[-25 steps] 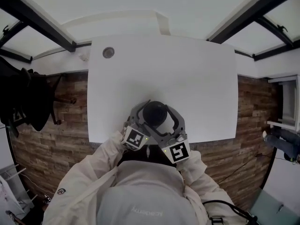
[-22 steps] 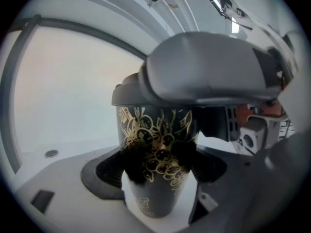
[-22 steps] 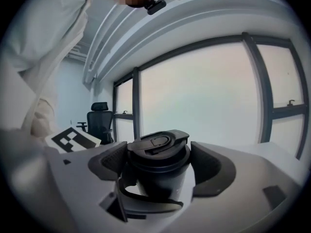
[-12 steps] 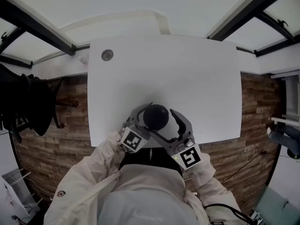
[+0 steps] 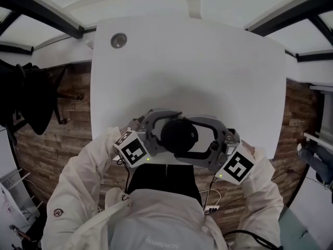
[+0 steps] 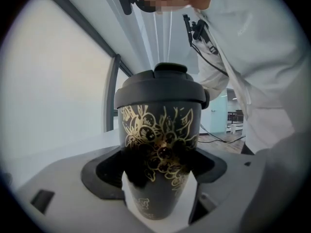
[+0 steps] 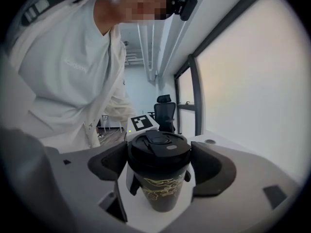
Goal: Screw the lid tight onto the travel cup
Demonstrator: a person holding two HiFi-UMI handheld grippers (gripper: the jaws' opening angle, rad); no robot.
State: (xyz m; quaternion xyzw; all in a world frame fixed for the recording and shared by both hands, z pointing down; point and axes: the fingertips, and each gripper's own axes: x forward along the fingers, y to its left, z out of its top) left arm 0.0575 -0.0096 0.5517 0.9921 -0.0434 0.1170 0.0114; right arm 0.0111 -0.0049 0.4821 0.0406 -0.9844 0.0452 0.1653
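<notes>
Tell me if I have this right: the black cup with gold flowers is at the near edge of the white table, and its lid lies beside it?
Not quite. The lid is not beside the cup; it sits on top of it, as the left gripper view shows. The rest holds: a black cup with gold flowers at the near edge of the white table.
</notes>
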